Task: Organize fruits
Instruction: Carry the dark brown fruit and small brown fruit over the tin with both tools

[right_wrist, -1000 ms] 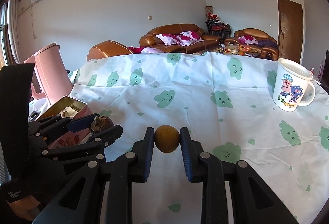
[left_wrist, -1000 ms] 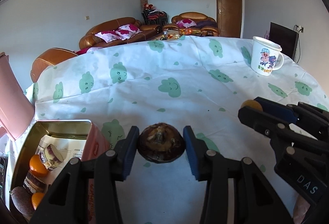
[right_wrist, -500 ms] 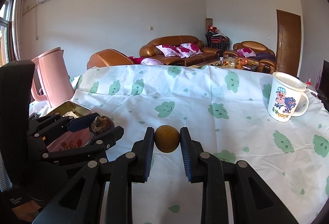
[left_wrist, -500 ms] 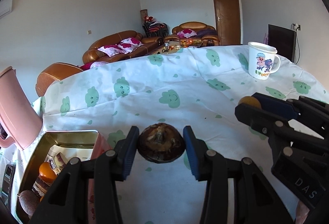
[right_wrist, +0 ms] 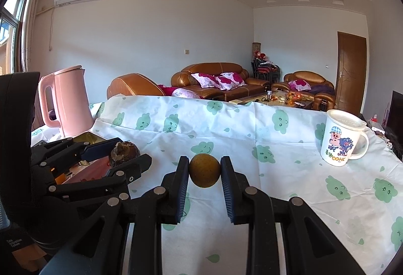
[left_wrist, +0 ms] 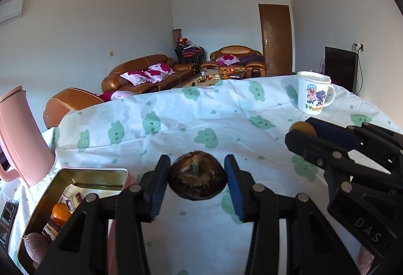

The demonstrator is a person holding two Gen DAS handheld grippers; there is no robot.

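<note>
Bench: cloud-print cloth [left_wrist: 252, 149], open tin [left_wrist: 75, 189] near left
Left gripper [left_wrist: 196, 180]: fingers clamp dark mangosteen [left_wrist: 196, 179], hard-shelled, held across its sides
Right gripper [right_wrist: 204, 170]: fingers pinch small yellow-brown fruit [right_wrist: 204, 170], light, round, may slip

We see a matt white cloth with green clouds [left_wrist: 176, 108] covering the table, a shiny gold metal tin [left_wrist: 75, 175] at its left edge, and a glossy white cartoon mug [right_wrist: 340, 141].

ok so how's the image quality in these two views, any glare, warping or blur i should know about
Left wrist view: strong fisheye bend with black corners; the dark fruit in the left gripper is sharp, its underside shadowed. Right wrist view: same warp; window bright at the left edge, the yellow-brown fruit in the right gripper crisp. No motion blur in either.
</note>
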